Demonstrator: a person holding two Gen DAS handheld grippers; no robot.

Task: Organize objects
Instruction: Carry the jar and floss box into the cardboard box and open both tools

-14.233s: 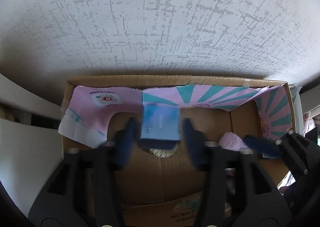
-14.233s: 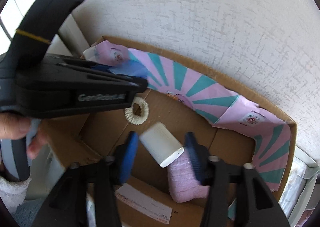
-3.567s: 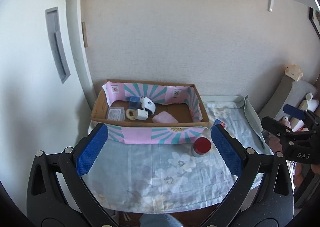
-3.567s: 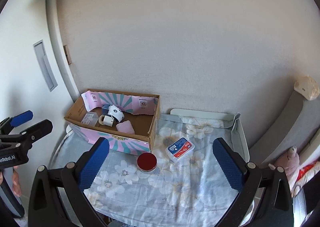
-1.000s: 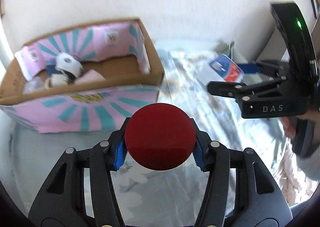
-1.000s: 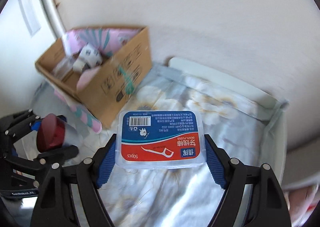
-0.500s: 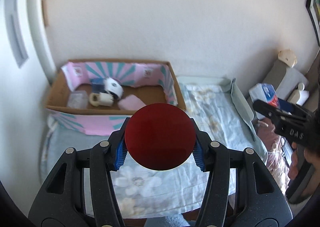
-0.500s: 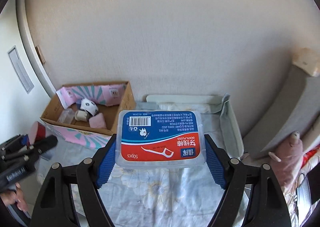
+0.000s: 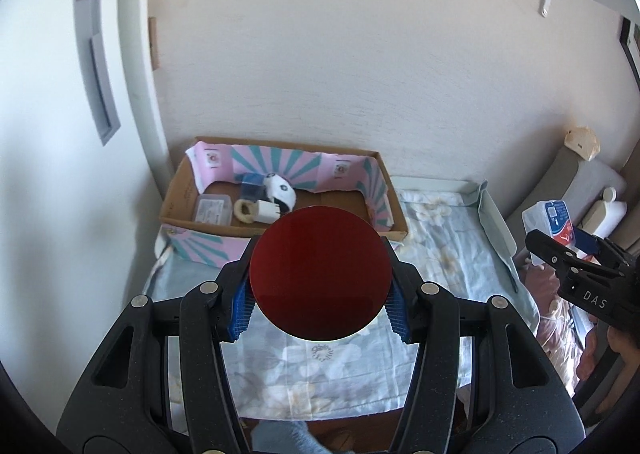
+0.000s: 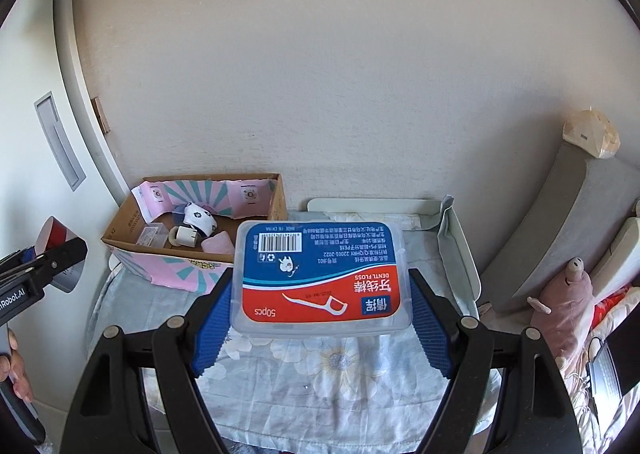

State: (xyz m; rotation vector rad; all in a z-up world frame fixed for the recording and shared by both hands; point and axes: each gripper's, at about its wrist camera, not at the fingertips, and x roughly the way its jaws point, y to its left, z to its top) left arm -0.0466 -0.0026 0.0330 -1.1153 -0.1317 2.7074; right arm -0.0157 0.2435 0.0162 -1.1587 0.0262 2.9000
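Observation:
My left gripper (image 9: pixel 320 304) is shut on a red-lidded round jar (image 9: pixel 320 274), held high above the floral cloth (image 9: pixel 440 266); the jar also shows at the left edge of the right wrist view (image 10: pixel 54 234). My right gripper (image 10: pixel 320 324) is shut on a clear dental floss box (image 10: pixel 320 274) with a blue and red label, also seen in the left wrist view (image 9: pixel 550 220). The cardboard box (image 9: pixel 178 198) with pink and teal lining stands against the wall and holds a small clear case (image 9: pixel 214 208), a white plug (image 9: pixel 266 210), a rolled white sock (image 9: pixel 280 190) and a blue box (image 9: pixel 252 184).
A pink cloth (image 10: pixel 218 244) lies in the cardboard box (image 10: pixel 280 198). A white tray rim (image 10: pixel 360 204) edges the cloth-covered table at the back and right. A grey cushion (image 10: pixel 580 214) and a pink plush toy (image 10: pixel 564 290) lie to the right.
Both grippers have pulled back and up from the table, each holding its object. The box and table now look smaller and farther away.

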